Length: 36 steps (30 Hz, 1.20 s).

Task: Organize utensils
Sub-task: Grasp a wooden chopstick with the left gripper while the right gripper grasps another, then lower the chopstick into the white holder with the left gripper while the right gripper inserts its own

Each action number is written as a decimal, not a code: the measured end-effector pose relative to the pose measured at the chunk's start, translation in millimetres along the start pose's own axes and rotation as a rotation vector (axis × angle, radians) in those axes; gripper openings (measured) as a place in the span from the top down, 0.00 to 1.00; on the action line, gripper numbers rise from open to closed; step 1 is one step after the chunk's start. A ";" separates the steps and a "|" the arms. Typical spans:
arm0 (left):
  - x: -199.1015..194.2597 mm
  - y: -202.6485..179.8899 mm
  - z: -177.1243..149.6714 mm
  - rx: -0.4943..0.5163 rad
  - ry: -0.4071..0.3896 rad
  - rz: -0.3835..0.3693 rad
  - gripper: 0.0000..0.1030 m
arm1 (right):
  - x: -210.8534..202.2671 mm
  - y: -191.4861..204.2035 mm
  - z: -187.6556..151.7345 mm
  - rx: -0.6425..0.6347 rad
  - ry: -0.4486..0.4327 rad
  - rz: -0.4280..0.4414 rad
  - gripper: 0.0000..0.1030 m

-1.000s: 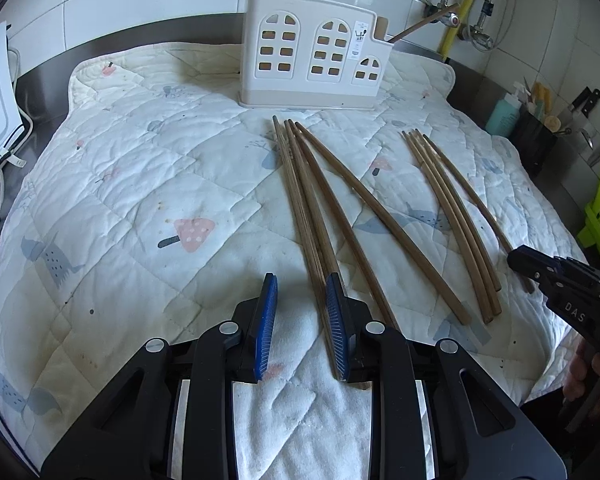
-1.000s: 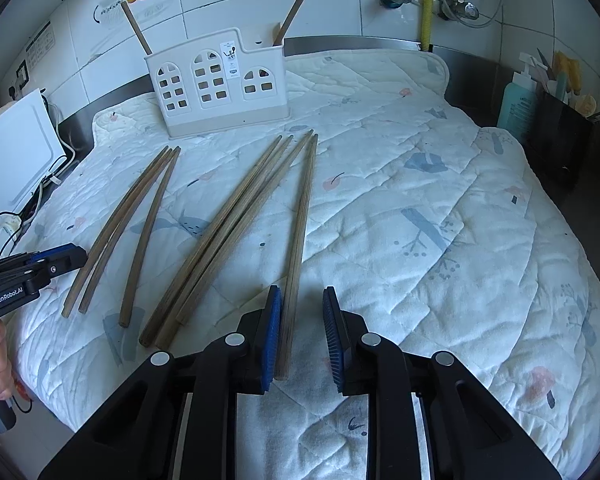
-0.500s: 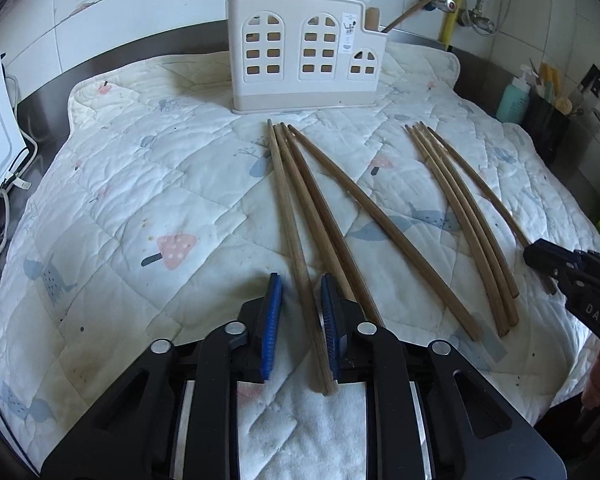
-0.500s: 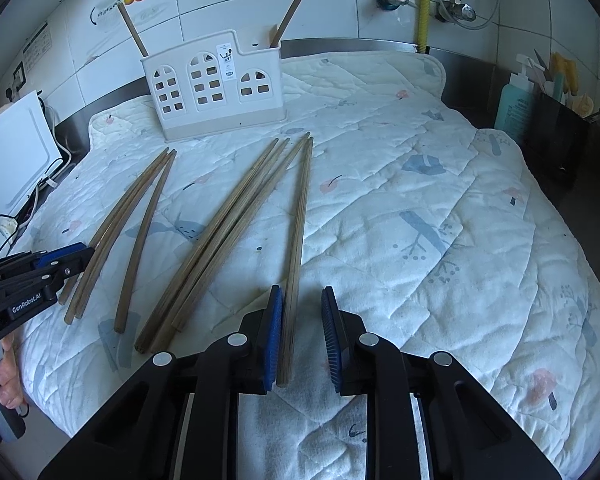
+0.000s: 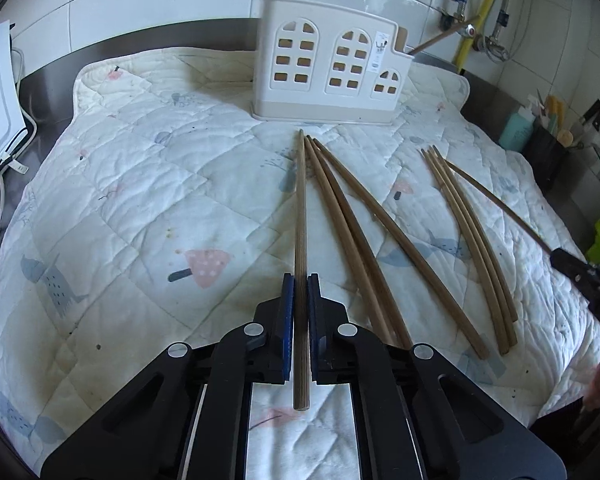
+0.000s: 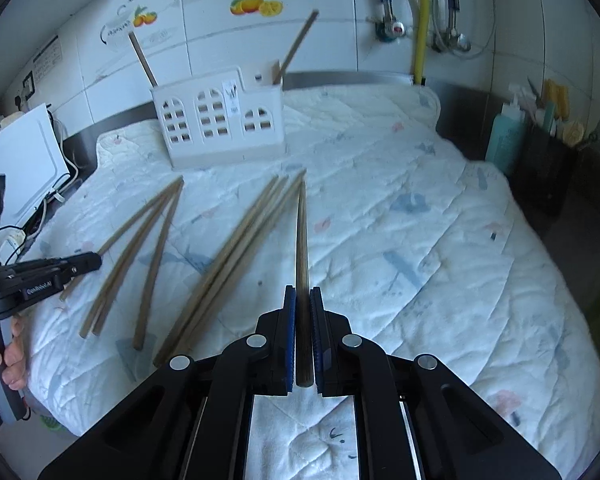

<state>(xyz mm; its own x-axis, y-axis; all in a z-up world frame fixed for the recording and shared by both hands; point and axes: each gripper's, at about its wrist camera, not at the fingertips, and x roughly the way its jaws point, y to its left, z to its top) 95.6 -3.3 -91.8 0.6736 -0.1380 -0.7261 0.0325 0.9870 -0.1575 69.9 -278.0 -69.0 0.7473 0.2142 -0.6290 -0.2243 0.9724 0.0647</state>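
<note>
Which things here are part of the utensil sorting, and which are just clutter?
Job:
- long brown wooden chopstick clamped in the left gripper
- second wooden chopstick clamped in the right gripper
- loose chopsticks on the quilt
- white plastic holder with arched cut-outs

Lying about:
- teal bottle
- black caddy
- white appliance

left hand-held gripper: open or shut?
Shut on a chopstick: the left hand-held gripper has both blue pads pressed against the stick.
</note>
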 end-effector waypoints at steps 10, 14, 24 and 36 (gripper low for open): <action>5.6 12.9 -5.0 -0.076 -0.001 -0.059 0.95 | -49.1 0.6 53.0 -0.050 -0.136 0.045 0.94; 5.6 12.7 -7.9 -0.095 -0.013 -0.058 0.90 | -60.0 1.2 75.0 -0.060 -0.165 0.073 0.94; -13.0 16.3 3.9 -0.068 -0.046 -0.086 0.95 | -81.2 15.3 158.2 -0.161 -0.222 0.145 0.94; -55.9 25.1 53.9 -0.027 -0.179 -0.077 0.95 | -61.8 37.0 260.2 -0.200 -0.288 0.138 0.94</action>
<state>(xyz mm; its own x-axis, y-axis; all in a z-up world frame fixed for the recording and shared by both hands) 98.5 33.6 -19.0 0.7907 -0.1941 -0.5807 0.0708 0.9710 -0.2282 178.2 -231.1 173.8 0.8404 0.3866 -0.3799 -0.4316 0.9013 -0.0374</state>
